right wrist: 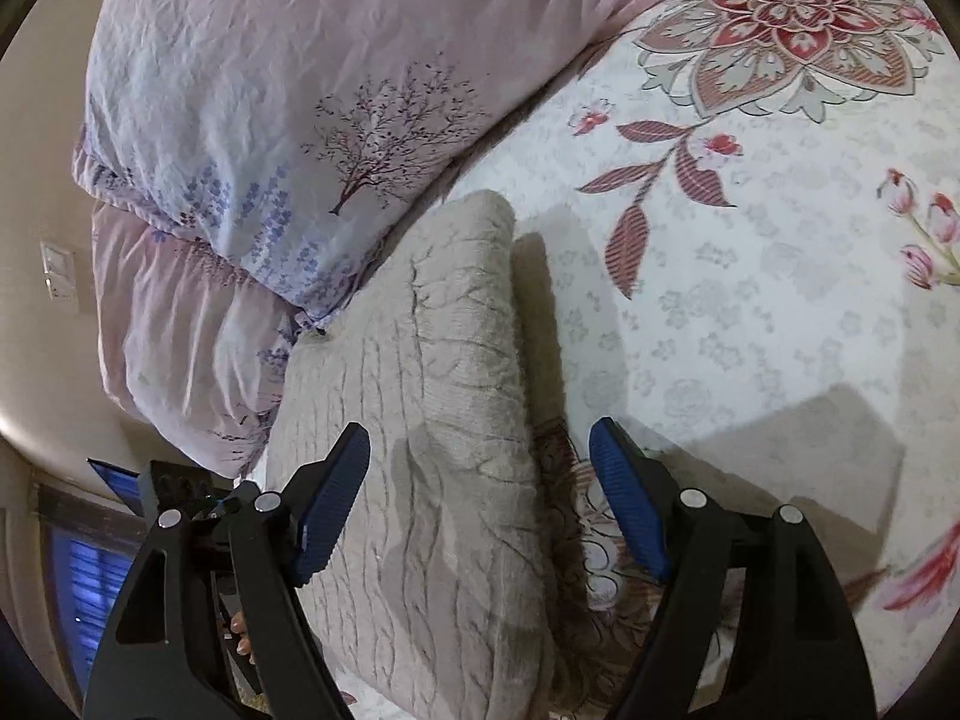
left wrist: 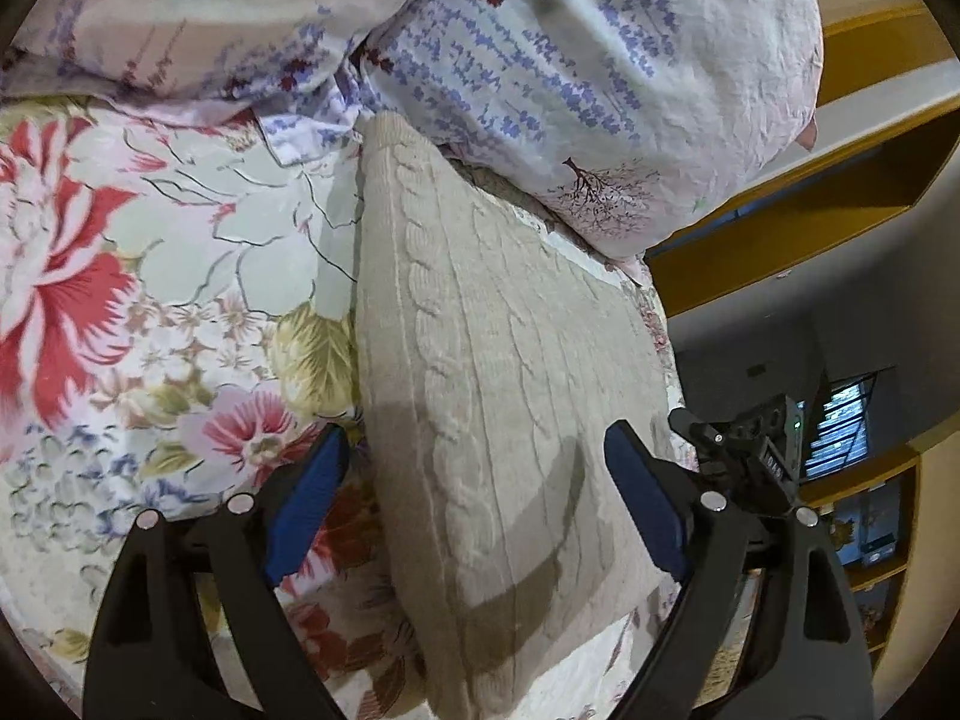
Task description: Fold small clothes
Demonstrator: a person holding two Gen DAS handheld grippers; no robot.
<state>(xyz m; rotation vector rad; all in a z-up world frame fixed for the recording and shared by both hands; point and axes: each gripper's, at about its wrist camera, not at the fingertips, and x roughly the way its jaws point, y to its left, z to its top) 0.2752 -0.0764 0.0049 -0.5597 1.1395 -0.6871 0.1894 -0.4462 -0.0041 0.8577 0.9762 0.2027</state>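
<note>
One garment: a beige cable-knit sweater — folded into a long, narrow bundle on the bed.
Sweater, left view: runs from between the tongs up to the pillows, its far end tucked just under the nearer pillow.
Sweater, right view: the same bundle, its left side against the pillows, its right edge raised and casting a shadow on the sheet.
Left tongs: blue pads spread wide apart, hovering over the sweater's near part, gripping nothing.
Right tongs: pads also wide apart — one over the knit, the other over the sheet just beside it; nothing held.
Sheet: floral print in red, pink and green, lying under the sweater; in the right view it spreads away to the right.
Pillows: two stacked at the head, pale lilac with purple flowers and a tree print.
Room: a yellow-brown shelf past the bed edge.
</note>
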